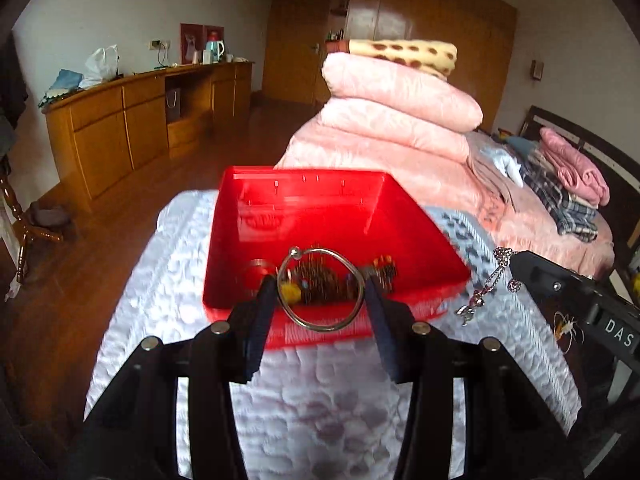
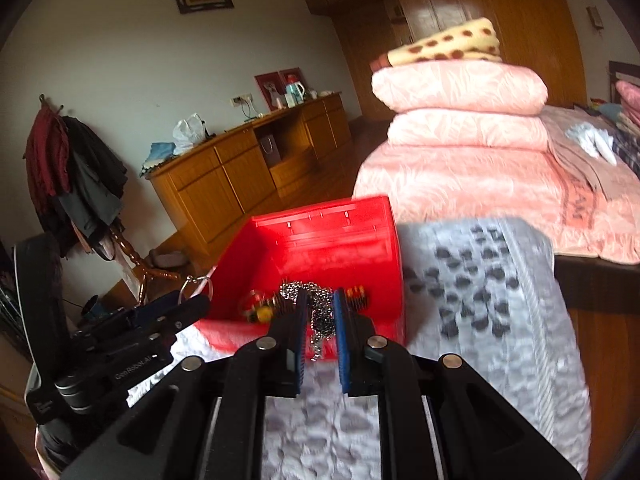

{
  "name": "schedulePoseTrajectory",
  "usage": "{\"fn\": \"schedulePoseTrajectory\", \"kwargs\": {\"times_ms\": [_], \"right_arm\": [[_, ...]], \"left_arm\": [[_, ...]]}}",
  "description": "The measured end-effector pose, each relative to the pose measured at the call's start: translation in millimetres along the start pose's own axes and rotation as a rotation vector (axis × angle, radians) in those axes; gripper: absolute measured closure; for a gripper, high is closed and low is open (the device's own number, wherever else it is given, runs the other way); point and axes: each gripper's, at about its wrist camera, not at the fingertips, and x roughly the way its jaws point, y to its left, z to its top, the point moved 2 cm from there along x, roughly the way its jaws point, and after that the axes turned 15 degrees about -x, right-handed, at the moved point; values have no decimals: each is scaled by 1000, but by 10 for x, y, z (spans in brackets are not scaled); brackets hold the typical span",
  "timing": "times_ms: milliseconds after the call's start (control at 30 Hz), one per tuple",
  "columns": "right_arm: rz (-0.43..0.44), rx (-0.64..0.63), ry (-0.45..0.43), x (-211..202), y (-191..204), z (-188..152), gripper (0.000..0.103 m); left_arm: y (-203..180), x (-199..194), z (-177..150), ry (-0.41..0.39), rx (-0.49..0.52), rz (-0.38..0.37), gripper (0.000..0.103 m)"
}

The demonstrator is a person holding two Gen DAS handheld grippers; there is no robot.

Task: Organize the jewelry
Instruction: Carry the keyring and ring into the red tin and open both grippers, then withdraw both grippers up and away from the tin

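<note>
A red plastic box point(image 1: 420, 236) stands open on a white quilted surface point(image 1: 320, 408); it also shows in the right wrist view point(image 2: 360, 240). Beaded jewelry point(image 1: 320, 280) lies inside it. My left gripper point(image 1: 320, 292) is shut on a silver bangle point(image 1: 320, 326), held at the box's near rim. My right gripper point(image 2: 320, 312) is shut on a silver chain point(image 2: 320, 304), which dangles by the box's right side in the left wrist view point(image 1: 486, 286).
A bed with stacked pink quilts point(image 1: 400, 112) lies behind the box. A wooden sideboard point(image 1: 132, 120) stands along the far wall. A coat stand with clothes point(image 2: 76, 176) is at the left. Wooden floor surrounds the quilted surface.
</note>
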Motion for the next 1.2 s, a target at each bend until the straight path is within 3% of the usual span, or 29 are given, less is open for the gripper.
{"fn": "schedulePoseTrajectory", "kwargs": {"times_ms": [300,400,500,600,767,1000,1100,1167,1200], "right_arm": [[3,3,23,518,-17,321,90],[-9,13,54,682,-51,294,78],[-31,8,60,732,-69,234,75],[-43,15,53,710,-79,215,75],[-80,13,13,548,-109,200,64],[-83,38,4,403,-143,62,58],[-84,45,8,342,-135,-29,50],[-98,46,14,297,-106,-97,32],[-109,46,18,276,-86,-128,29]], "left_arm": [[12,407,411,-9,-11,33,59],[64,604,434,20,-10,53,57],[139,678,428,23,-34,56,43],[167,650,414,-1,-28,62,40],[189,506,433,-55,-25,72,29],[216,297,349,-90,-17,84,19],[222,175,255,-104,-7,84,17],[228,88,182,-109,-2,85,14],[233,55,149,-110,1,87,13]]}}
